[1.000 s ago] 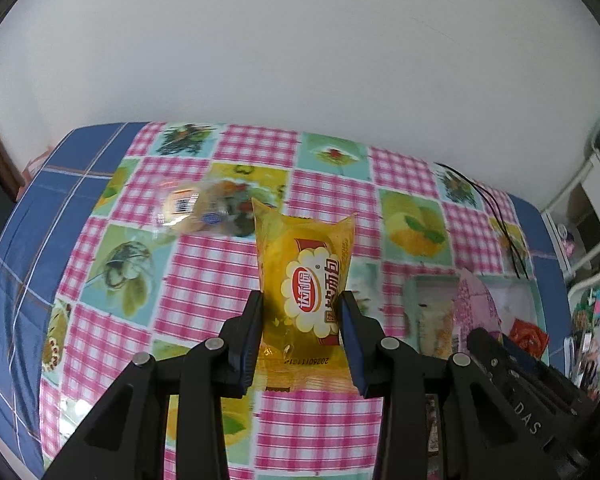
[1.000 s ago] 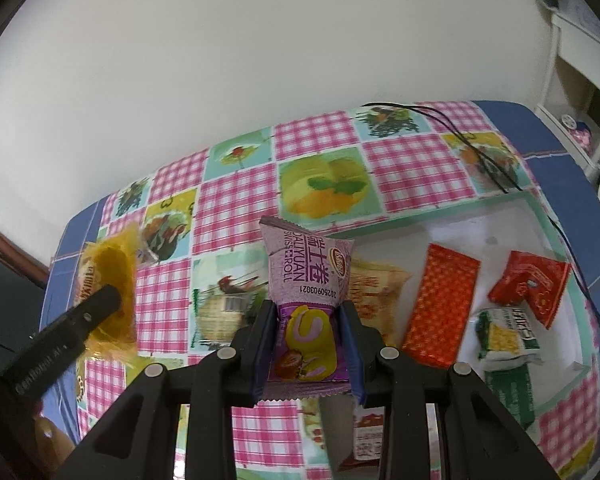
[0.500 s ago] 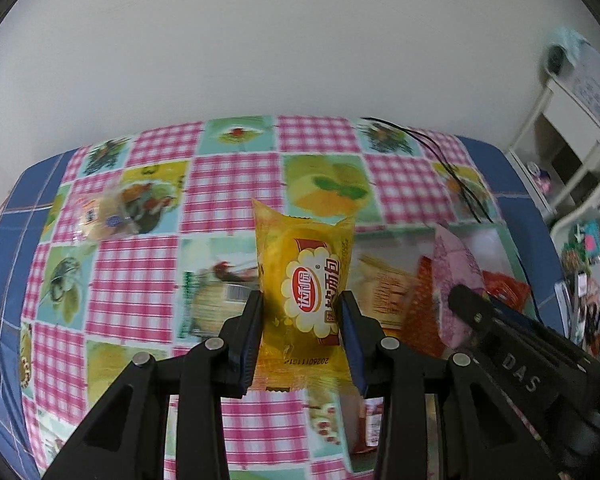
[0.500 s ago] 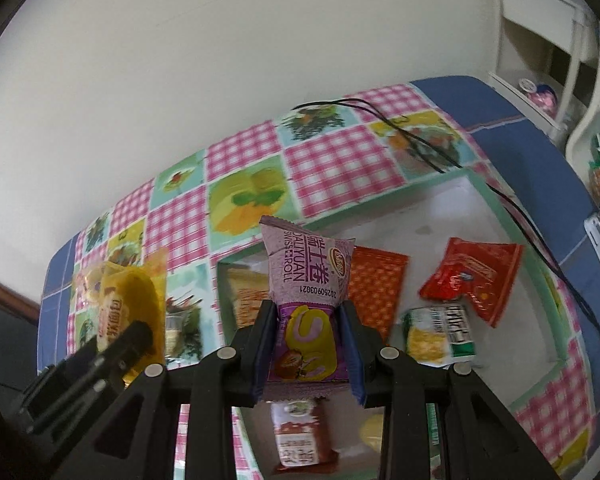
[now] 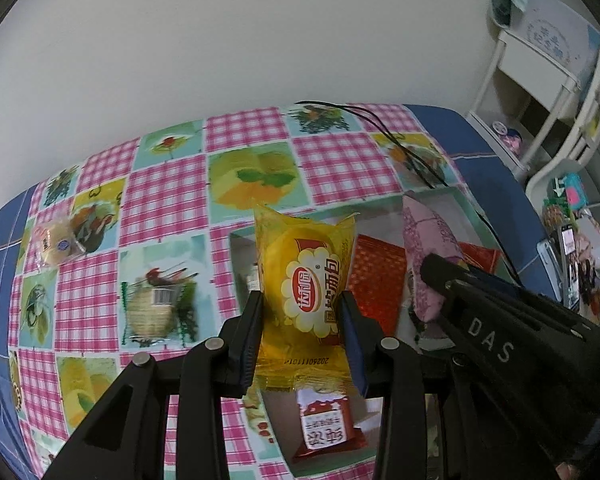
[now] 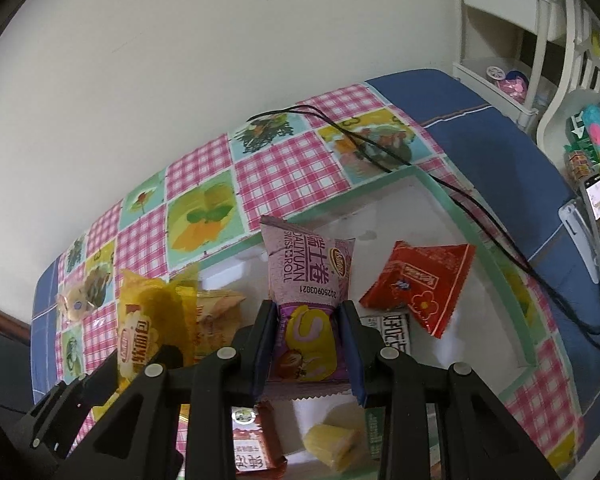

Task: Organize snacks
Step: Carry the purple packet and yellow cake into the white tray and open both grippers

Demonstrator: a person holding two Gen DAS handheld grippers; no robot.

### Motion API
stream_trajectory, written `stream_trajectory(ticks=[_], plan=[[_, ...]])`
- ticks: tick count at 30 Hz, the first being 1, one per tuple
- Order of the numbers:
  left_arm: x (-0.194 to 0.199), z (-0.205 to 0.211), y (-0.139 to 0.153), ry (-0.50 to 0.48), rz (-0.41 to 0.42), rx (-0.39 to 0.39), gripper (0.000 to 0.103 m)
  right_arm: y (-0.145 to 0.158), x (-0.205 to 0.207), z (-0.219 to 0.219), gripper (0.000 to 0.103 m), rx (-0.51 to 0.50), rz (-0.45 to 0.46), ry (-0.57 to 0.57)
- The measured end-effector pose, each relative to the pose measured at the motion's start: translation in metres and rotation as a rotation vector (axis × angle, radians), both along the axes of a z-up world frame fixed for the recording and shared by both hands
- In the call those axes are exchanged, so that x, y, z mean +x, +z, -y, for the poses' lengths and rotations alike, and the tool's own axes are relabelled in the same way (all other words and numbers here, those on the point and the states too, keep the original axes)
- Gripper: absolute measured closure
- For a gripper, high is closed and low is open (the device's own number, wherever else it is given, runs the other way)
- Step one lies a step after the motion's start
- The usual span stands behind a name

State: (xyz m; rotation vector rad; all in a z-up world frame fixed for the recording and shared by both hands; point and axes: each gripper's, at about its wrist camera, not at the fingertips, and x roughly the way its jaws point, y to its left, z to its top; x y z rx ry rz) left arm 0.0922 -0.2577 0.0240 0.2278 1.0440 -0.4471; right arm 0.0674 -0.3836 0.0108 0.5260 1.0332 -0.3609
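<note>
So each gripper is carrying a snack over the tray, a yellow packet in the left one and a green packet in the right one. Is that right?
Not quite. The right gripper is shut on a purple Swiss roll packet, not a green one, as the right wrist view shows. The rest holds: the left gripper holds the yellow packet, both over the tray.

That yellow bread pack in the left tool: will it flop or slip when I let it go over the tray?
The yellow bread pack stands upright between the left tool pads, so it is probably puffed and fairly stiff. Its glossy film looks slippery; it may slide on landing. It seems light, so it should drop softly into the tray.
</note>
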Motion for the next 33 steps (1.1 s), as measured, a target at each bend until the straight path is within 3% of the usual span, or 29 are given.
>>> stream_trajectory(ticks=[29, 33], plan=[[-0.010, 0.028, -0.025, -0.073, -0.041, 0.021, 0.064, -0.019, 0.000, 0.013, 0.067, 0.006, -0.049, -0.014], [-0.011, 0.028, -0.022, -0.074, -0.038, 0.013, 0.058, -0.018, -0.001, 0.014, 0.067, 0.006, -0.048, -0.018]])
